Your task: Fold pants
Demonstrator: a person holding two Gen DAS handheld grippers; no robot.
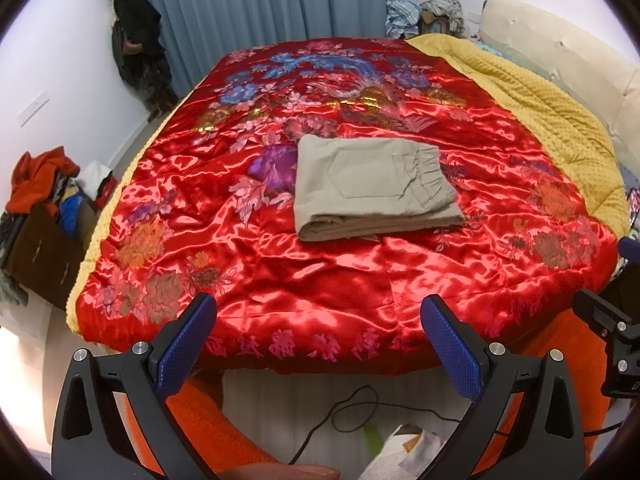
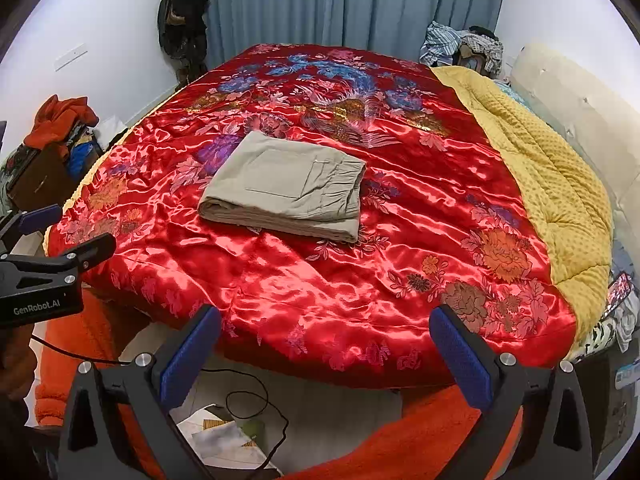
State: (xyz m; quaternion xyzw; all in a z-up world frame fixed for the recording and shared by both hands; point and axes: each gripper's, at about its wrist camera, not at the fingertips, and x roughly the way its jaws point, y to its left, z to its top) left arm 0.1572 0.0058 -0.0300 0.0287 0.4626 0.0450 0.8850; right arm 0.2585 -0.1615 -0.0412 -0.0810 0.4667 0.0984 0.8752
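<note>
The beige pants [image 1: 374, 188] lie folded into a compact rectangle in the middle of the red satin bedspread [image 1: 320, 272], waistband to the right and back pocket up. They show in the right wrist view [image 2: 286, 186] too. My left gripper [image 1: 318, 312] is open and empty, held back over the bed's near edge, well short of the pants. My right gripper [image 2: 324, 324] is open and empty, also over the near edge. The left gripper shows at the left of the right wrist view [image 2: 68, 236].
A yellow blanket [image 1: 556, 120] covers the bed's right side by a cream headboard [image 1: 560, 52]. A box of clothes [image 1: 44, 216] stands at the left. Clothes [image 1: 424, 14] are piled at the back right. Cable and papers [image 2: 232, 428] lie on the floor below.
</note>
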